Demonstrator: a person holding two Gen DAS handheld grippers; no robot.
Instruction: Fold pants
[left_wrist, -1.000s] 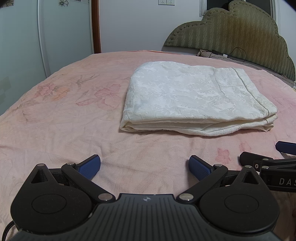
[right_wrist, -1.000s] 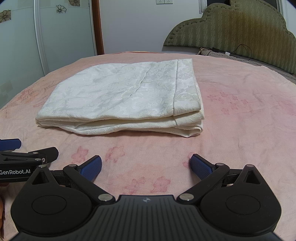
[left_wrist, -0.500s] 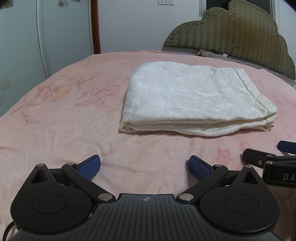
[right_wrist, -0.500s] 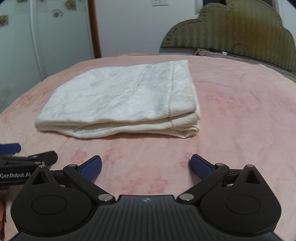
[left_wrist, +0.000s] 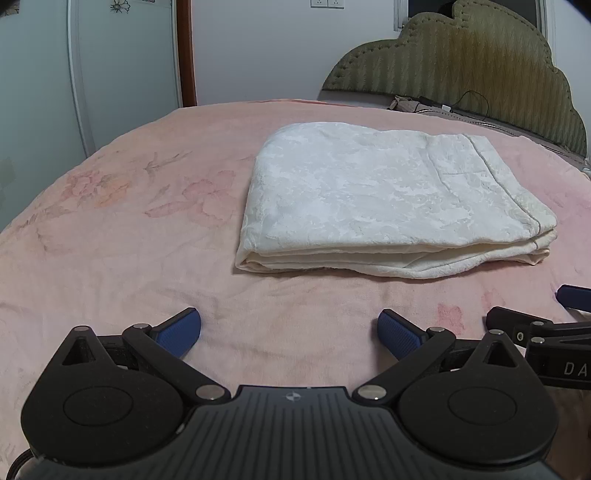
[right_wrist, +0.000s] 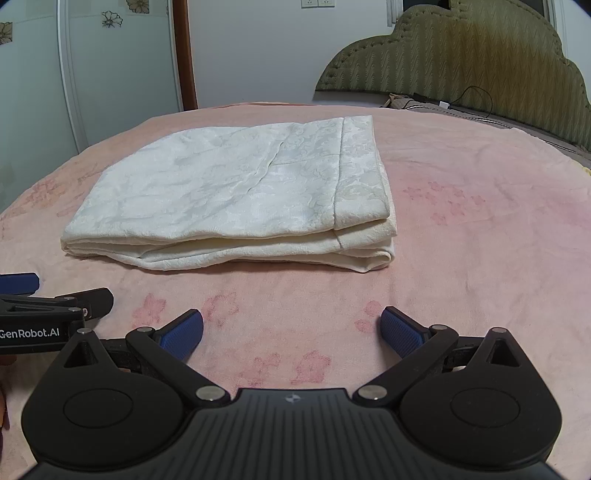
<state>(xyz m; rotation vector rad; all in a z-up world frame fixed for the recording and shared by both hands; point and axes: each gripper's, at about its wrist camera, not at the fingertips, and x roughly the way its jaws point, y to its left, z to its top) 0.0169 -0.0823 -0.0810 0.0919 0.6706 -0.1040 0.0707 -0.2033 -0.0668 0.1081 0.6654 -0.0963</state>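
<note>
The cream-white pants (left_wrist: 384, 199) lie folded in a thick flat rectangle on the pink bedspread (left_wrist: 122, 229). They also show in the right wrist view (right_wrist: 236, 199). My left gripper (left_wrist: 289, 330) is open and empty, low over the bedspread, short of the pants' near edge. My right gripper (right_wrist: 291, 330) is open and empty too, also short of the near edge. Each gripper shows at the edge of the other's view: the right one (left_wrist: 535, 314) and the left one (right_wrist: 55, 295).
The green padded headboard (left_wrist: 461, 74) stands at the back right, with cables and small items at its foot (left_wrist: 436, 107). Pale wardrobe doors (left_wrist: 110, 66) stand at the back left. The bedspread (right_wrist: 480, 229) stretches wide around the pants.
Both grippers have stayed open. The right wrist view dipped and came back to nearly the same place. The pants have not moved.
</note>
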